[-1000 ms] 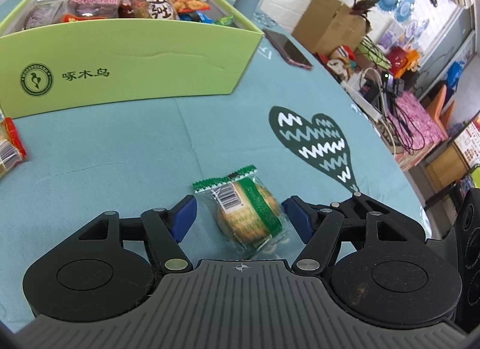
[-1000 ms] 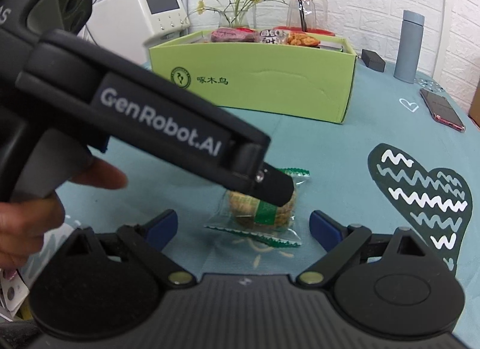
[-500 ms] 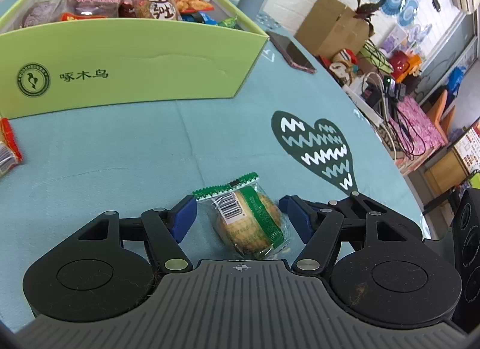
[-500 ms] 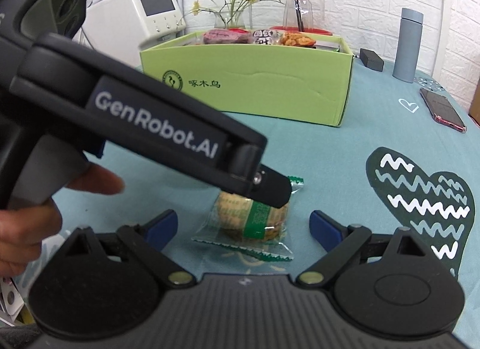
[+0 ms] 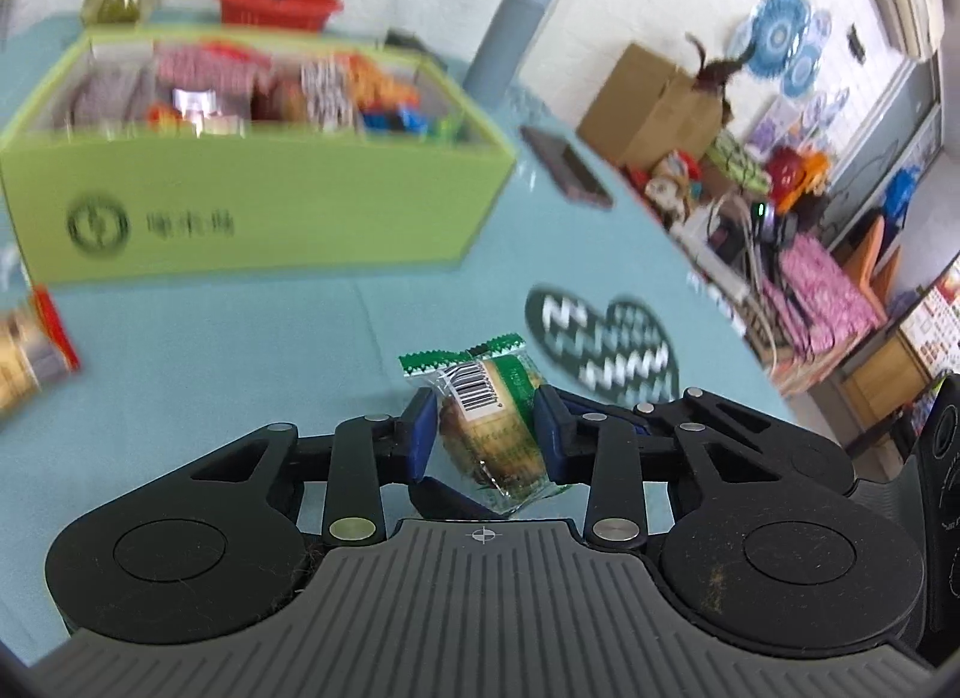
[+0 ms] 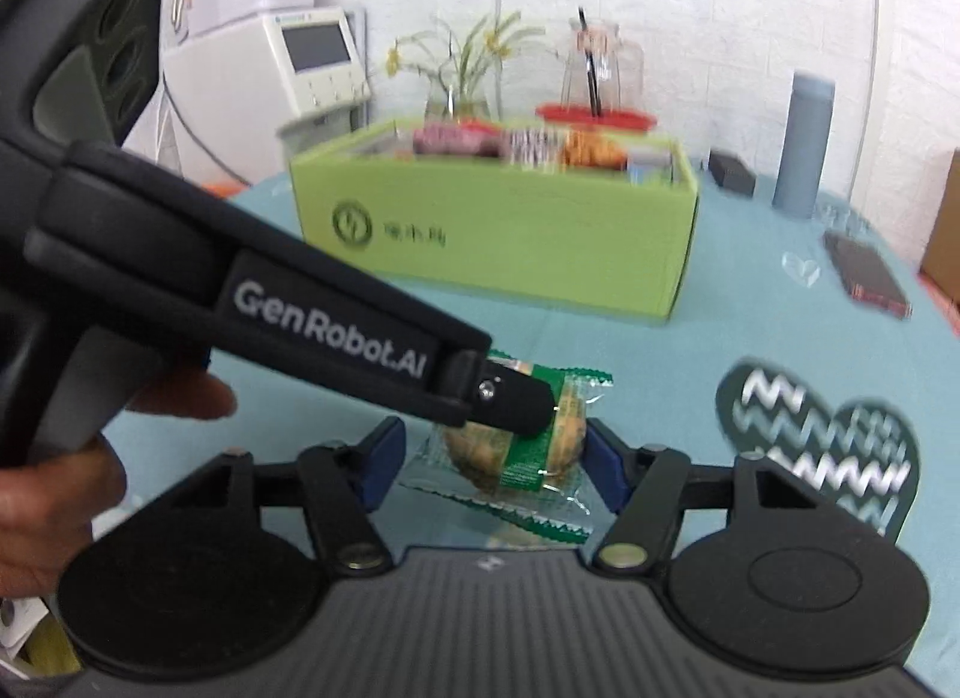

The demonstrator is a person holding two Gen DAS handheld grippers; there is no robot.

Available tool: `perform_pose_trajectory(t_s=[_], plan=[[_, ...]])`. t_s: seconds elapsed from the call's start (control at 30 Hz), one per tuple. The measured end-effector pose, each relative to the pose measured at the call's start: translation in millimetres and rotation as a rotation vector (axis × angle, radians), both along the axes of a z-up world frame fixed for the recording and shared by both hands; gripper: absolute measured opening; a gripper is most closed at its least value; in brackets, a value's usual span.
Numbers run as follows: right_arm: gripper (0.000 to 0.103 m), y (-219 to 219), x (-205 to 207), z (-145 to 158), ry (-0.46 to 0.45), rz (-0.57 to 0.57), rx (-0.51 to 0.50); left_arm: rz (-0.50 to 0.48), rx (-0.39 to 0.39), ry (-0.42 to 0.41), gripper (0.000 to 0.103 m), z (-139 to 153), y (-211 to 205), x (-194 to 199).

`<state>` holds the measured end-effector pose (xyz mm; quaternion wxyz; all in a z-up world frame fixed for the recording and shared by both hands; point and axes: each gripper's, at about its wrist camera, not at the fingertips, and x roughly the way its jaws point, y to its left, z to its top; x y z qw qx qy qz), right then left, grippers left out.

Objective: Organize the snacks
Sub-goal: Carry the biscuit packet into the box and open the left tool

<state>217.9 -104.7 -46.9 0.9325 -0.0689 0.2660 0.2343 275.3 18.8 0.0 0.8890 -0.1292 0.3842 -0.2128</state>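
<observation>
the left gripper [image 5: 480,434] is clamping its blue pads on the wrapped biscuit [image 5: 489,428], its jaws having just been closing onto it, and the packet is hanging clear of the teal counter [image 5: 240,338], near the counter's front edge and well apart from the green box [image 5: 258,206] standing towards the back.

the right gripper [image 6: 489,461] has also just been closing; its jaws are sitting either side of the same biscuit [image 6: 528,446], the right pad seeming to be touching the wrapper and the left pad standing apart from it, so it is not gripping.

the risks, as i am judging them: the film wrapper is slippery and crinkling, so the packet could be sliding out of the left pads while being carried to the box. if the right gripper is squeezing further, the two could be tugging against each other or crushing the biscuit. the box is already looking full, so the packet may be perching on top and tumbling out.
</observation>
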Motion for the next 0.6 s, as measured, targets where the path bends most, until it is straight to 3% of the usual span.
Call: perform_pose_trajectory(t_s=[0.2,0.3,0.4,0.5,0.6], plan=[[0.068,20,57,51,-0.159,0.056,-0.017,0.076,0.035,-0.162,0.016,62,14,48],[0.068,34,102,69,-0.187,0.078,-0.018,0.118,0.047,-0.193,0.018,78,25,88],[0.069,49,155,69,-0.143,0.114,-0.004,0.160,0.083,-0.169,0.020,73,36,134],[0.069,64,205,53,-0.059,0.133,-0.016,0.182,0.089,-0.096,0.020,49,49,179],[0.073,68,233,34,0.008,0.150,-0.008,0.184,0.056,-0.047,0.023,25,60,202]])
